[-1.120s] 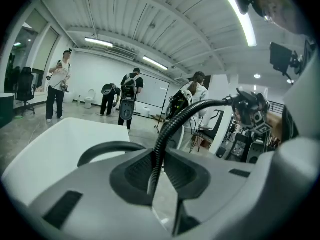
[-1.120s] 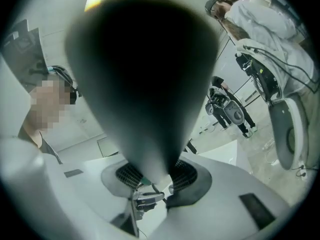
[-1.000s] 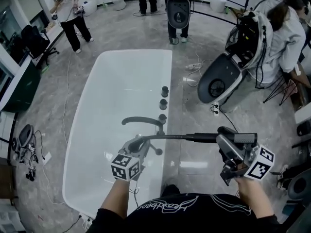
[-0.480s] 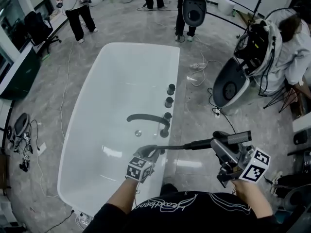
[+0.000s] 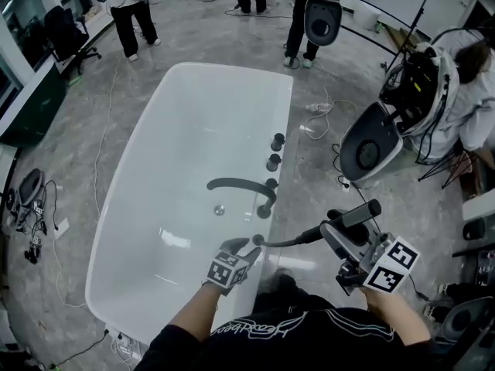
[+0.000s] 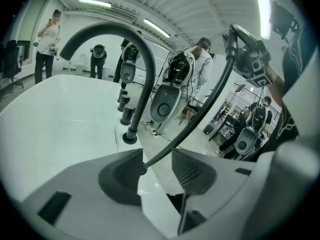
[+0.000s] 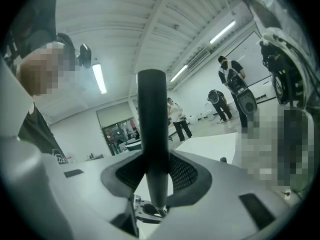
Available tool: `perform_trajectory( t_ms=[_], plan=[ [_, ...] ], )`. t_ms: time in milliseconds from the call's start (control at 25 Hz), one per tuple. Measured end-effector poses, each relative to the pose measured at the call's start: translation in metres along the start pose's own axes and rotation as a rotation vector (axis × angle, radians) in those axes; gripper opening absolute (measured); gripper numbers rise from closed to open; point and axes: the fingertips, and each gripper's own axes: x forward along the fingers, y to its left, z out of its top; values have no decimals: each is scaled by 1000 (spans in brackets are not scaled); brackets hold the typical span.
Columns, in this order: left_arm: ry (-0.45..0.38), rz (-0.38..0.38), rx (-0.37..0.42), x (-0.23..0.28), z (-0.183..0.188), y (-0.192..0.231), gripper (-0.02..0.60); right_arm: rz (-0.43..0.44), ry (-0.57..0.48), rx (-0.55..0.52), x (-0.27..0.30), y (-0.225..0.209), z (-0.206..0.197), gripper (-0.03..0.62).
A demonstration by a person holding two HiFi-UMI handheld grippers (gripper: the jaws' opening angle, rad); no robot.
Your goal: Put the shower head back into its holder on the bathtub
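**Left gripper** [image 5: 246,245] [image 6: 157,166]: My left forearm [image 5: 189,315] reaches forward over the near end of the bathtub [image 5: 186,122] [image 6: 50,114]. The gripper tips downward, with its marker cube facing up. Its fingertips are at the tub's right-hand deck. The jaws are opening and stand wide. The hose [image 5: 294,240] [image 6: 200,119] runs down between them, close against the left pad. Neither pad is pressing on it.

**Right gripper** [image 5: 336,229] [image 7: 157,171]: My right hand [image 5: 390,300] holds this one out past the tub's right side, above the grey floor. It lies roughly level and points away from me. The jaws are clamped on the shower head [image 5: 360,213] [image 7: 152,114], with a pad on each side of its dark handle.

**Shower head**: It is off the tub, crosswise in my right jaws. In the head view its free end points up and to the right.

**Hose**: It is dark and ribbed. It sags in a shallow curve from the shower head's handle to the tub deck, where it ends at my left fingertips.

**Faucet spout** [image 5: 236,184] [image 6: 115,31]: It is dark and arched, and sits on the deck just beyond my left gripper, reaching out over the basin.

**Knobs** [image 5: 272,163] [image 6: 124,101]: A row of dark knobs runs along the same deck, past the spout's base.

**Bathtub**: It is white and oval, and lies lengthwise away from me.
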Motion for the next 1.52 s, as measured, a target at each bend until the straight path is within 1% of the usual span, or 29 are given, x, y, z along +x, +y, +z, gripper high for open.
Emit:
perform_trajectory(
  t_ms=[120, 240, 280, 400, 480, 560, 640, 800, 960, 1080, 1240, 1360, 1520],
  plan=[
    [-40, 26, -71, -17, -7, -2, 161, -39, 43, -80, -1, -4, -24, 137],
    [-102, 36, -133, -46, -2, -1, 157, -45, 96, -124, 12, -3, -49, 137],
    [-130, 37, -149, -55, 4, -1, 141, -39, 111, -126, 18, -3, -55, 137],
    [-219, 55, -174, -81, 26, -3, 68, -8, 160, -142, 39, -5, -75, 137],
    [-258, 61, -170, -95, 38, -10, 32, 18, 199, -160, 50, -7, -93, 137],
    [-278, 58, -140, -108, 48, -21, 10, 46, 233, -159, 61, -9, -111, 137],
    [-302, 49, -99, -124, 60, -31, 6, 75, 258, -157, 75, -11, -127, 137],
    [-351, 36, -42, -149, 78, -50, 5, 107, 319, -213, 97, -18, -162, 137],
    [-378, 54, -23, -165, 81, -58, 4, 150, 378, -287, 115, -19, -196, 137],
    [-365, 70, -29, -167, 73, -58, 4, 168, 439, -354, 125, -23, -222, 137],
    [-355, 90, -73, -167, 59, -56, 5, 176, 501, -370, 130, -37, -258, 137],
    [-357, 110, -113, -175, 46, -54, 4, 165, 542, -387, 132, -40, -284, 137],
    [-339, 131, -121, -182, 34, -55, 5, 149, 585, -402, 135, -43, -310, 137]
  ],
)
